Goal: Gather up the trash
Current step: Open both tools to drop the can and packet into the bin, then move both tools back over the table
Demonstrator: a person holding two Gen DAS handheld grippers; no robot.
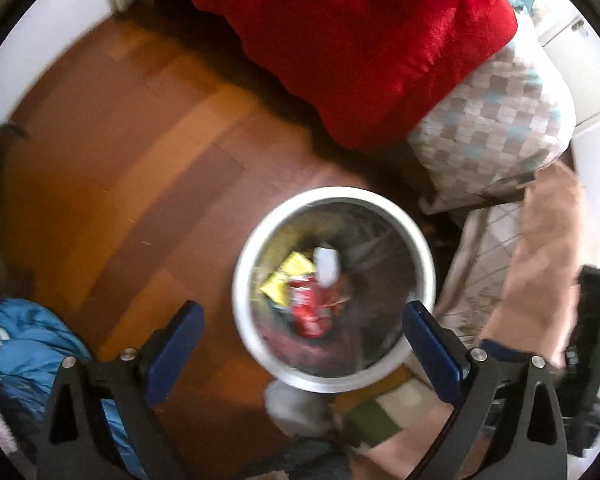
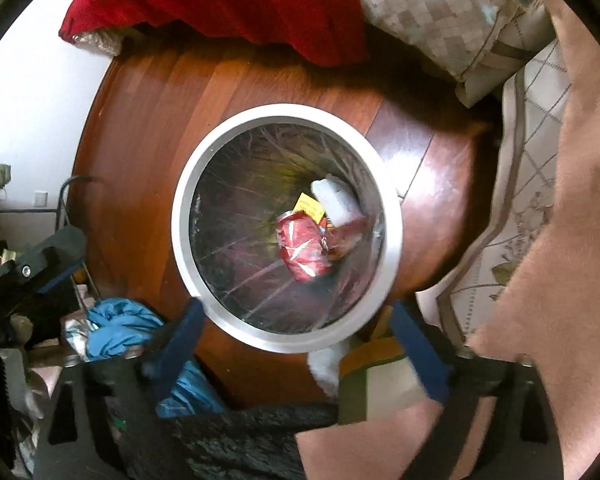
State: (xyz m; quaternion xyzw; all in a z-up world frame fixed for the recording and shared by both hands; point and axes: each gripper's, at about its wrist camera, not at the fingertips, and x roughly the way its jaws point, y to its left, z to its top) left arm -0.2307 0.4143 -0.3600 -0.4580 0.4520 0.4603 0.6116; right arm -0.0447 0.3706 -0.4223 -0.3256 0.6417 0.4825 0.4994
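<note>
Two fisheye views look straight down into a round trash bin (image 2: pixel 182 216) with a pale metal rim, standing on a wooden floor (image 1: pixel 140 168). Both grippers hover above it, empty. The left gripper (image 1: pixel 303 330) has its blue-padded jaws spread wide, one either side of the bin's rim, holding nothing. The right gripper (image 2: pixel 296 326) is likewise spread wide and empty.

The trash lies at the bottom of the bin, inside a clear liner: a crushed red can (image 2: pixel 304 250), a yellow wrapper (image 2: pixel 310 205) and a white crumpled piece (image 2: pixel 334 200), touching one another in a small heap.

The can looks light and thin-walled, already dented; it would likely give further under pressure and may slip, so its flattened middle seems the safest hold. The wrapper appears flimsy and would need pinching at an edge.

A red blanket (image 1: pixel 360 40) and a checked pillow (image 1: pixel 496 120) lie beyond the bin; blue cloth (image 2: pixel 120 328) is bunched on the floor beside it.
</note>
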